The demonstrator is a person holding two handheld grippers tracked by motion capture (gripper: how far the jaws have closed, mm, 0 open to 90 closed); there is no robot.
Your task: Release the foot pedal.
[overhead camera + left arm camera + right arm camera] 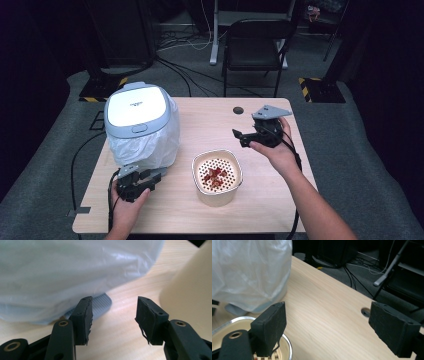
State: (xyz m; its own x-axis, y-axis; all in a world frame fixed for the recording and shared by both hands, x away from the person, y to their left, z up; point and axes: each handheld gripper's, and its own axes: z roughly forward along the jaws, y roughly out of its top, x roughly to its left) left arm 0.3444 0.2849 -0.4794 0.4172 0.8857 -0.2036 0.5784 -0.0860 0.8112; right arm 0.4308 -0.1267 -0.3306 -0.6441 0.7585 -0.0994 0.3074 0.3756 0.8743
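You have two containers on the wooden table (pixel 280 200). The first is one cream bowl (pixel 217 192) near the table's middle; a perforated insert (pixel 217 172) sits in its mouth, and a small heap of red pieces (pixel 215 175) lies on that insert, too small to count or name. The second is one white lidded bin (pixel 136 112), at about ten o'clock from the bowl, with its lid down and one clear plastic bag (pixel 155 145) draped around its body; what is inside it you cannot tell. In the left gripper view a grey ribbed foot (pixel 100 305) pokes out from under the bag's lower edge.

Your left gripper (pixel 152 179) lies low over the table at about nine o'clock from the bowl, just below the bag's hem. Its jaws stand roughly half apart with bare table between them and nothing in their hold; the bag sits just ahead of them and the bowl's wall rises at their three o'clock.

Your right gripper (pixel 240 137) hangs at about one o'clock from the bowl, pointing toward the bin. Its jaws are spread wide and empty, with the bowl's metal rim (pixel 287 346) beneath the near one.

One dark round hole (pixel 238 110) marks the table's far edge, and one black chair (pixel 255 47) stands beyond it on the floor
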